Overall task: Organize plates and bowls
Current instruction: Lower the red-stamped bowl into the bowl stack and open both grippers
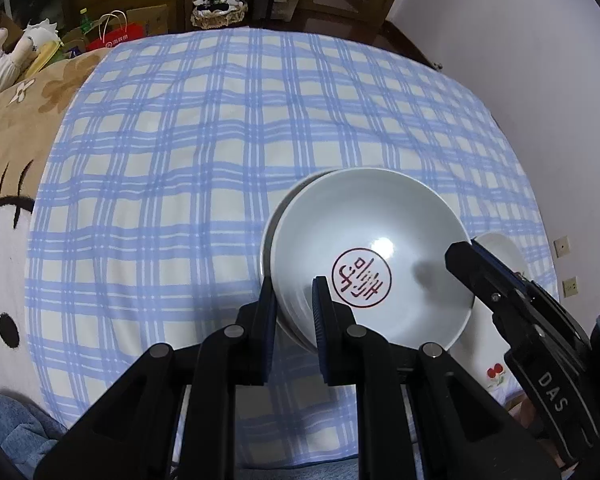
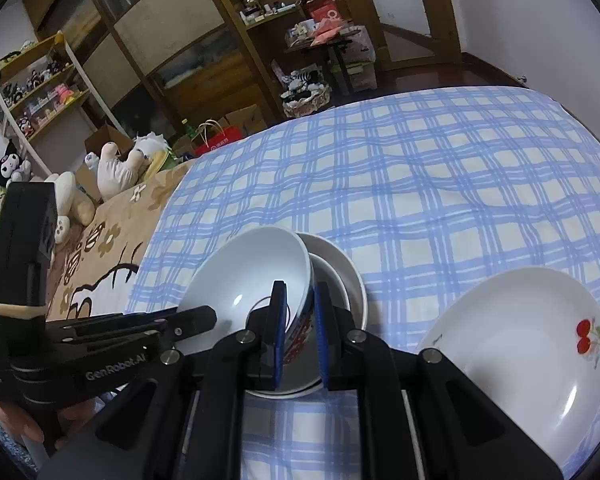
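A white bowl (image 1: 380, 220) with a red round seal inside is held by both grippers. My left gripper (image 1: 294, 284) is shut on its near left rim. My right gripper (image 2: 300, 286) is shut on the opposite rim, one finger inside and one on the red-patterned outer wall. In the right wrist view this bowl (image 2: 252, 264) tilts over a stack of two white bowls (image 2: 346, 276); whether it touches them I cannot tell. The right gripper (image 1: 460, 256) shows at the bowl's right edge, and the left gripper (image 2: 204, 316) comes in from the left. A white plate with cherries (image 2: 520, 340) lies to the right.
Everything sits on a blue-checked cloth (image 1: 220, 140) spread over a bed. A brown cartoon blanket (image 1: 8, 160) and plush toys (image 2: 116, 168) lie along the left side. Wooden shelves (image 2: 180, 40) stand behind, and a white wall (image 1: 540, 80) is on the right.
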The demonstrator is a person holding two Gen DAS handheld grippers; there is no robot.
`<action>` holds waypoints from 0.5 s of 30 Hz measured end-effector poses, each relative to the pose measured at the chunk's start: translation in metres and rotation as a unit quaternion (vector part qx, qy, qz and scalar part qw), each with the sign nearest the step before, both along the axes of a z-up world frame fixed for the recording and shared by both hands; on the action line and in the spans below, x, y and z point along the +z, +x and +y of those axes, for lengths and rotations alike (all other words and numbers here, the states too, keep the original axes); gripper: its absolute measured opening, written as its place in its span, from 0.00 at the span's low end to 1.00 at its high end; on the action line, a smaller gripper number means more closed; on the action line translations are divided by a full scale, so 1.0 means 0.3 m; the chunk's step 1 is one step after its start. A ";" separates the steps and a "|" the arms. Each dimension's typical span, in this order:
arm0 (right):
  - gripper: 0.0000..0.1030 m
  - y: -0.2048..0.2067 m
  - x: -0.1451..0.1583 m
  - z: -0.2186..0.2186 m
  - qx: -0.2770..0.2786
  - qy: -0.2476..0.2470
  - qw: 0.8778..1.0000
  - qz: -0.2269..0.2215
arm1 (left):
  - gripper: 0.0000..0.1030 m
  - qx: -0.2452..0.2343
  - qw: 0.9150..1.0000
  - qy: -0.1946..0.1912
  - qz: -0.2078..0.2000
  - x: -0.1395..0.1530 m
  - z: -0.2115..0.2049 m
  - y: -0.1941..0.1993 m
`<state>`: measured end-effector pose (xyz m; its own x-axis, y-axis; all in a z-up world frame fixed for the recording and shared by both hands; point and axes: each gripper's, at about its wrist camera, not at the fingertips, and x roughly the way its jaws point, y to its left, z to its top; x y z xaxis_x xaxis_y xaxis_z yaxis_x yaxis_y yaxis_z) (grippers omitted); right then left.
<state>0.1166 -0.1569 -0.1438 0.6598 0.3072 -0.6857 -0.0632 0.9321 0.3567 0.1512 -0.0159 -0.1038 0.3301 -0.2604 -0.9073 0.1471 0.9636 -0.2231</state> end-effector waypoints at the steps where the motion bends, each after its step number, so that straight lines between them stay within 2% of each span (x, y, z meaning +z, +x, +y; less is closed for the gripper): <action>1: 0.17 -0.003 -0.006 0.001 -0.001 -0.004 1.000 0.002 | 0.15 -0.001 1.000 0.001 0.003 -0.006 -0.004 -0.001; 4: 0.17 -0.007 -0.024 0.004 -0.002 -0.017 1.000 0.010 | 0.15 -0.005 1.000 0.002 0.008 -0.022 -0.012 0.001; 10: 0.17 -0.015 -0.066 -0.017 -0.012 -0.010 1.000 0.026 | 0.15 -0.015 1.000 0.013 -0.001 -0.028 -0.023 0.006; 15: 0.17 -0.015 -0.056 -0.010 -0.013 -0.016 0.999 0.031 | 0.15 -0.023 1.000 0.019 -0.004 -0.031 -0.041 0.014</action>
